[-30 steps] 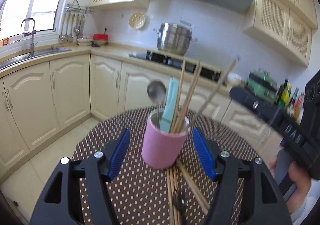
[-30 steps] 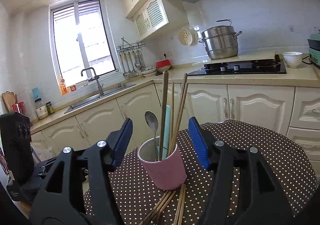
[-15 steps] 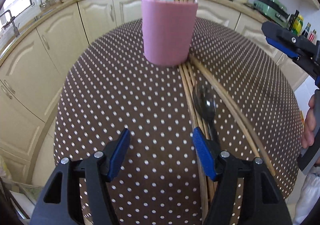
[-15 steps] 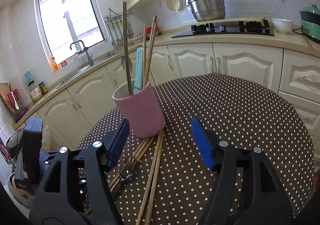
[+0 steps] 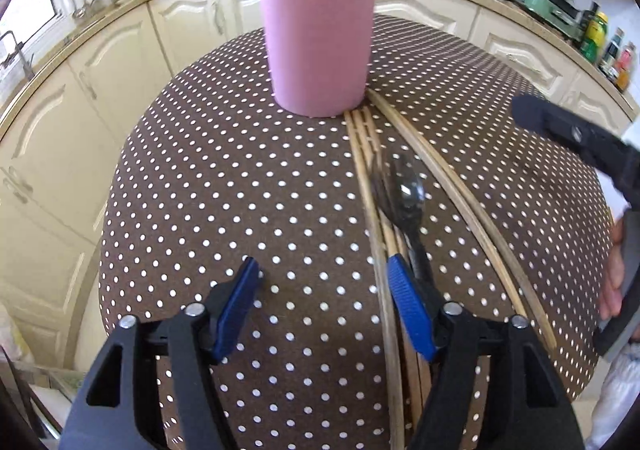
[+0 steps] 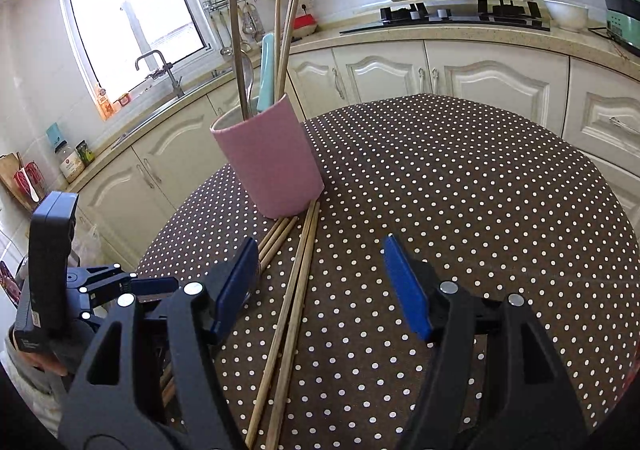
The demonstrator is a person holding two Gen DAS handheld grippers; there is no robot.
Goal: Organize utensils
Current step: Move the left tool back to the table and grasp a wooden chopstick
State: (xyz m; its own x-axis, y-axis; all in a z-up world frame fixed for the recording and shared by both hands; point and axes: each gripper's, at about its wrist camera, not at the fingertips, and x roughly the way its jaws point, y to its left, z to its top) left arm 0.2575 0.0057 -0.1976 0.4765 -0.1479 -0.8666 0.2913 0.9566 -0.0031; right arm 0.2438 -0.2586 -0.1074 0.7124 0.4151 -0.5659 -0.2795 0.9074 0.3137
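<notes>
Standing upright at the upper middle of the left wrist view, the pink cup [image 5: 320, 46] holds chopsticks, a teal utensil and a metal spoon. Loose chopsticks [image 5: 372, 178] fan from its base toward the lower edge across the dotted desk [image 5: 208, 178], a dark spoon [image 5: 406, 196] lying among them. The left tool [image 5: 324, 298] hovers low, fingers apart, its right blue pad just beside the spoon's handle. In the right wrist view, the right tool [image 6: 318, 282] is also spread wide over two chopsticks [image 6: 296, 290], gripping nothing.
</notes>
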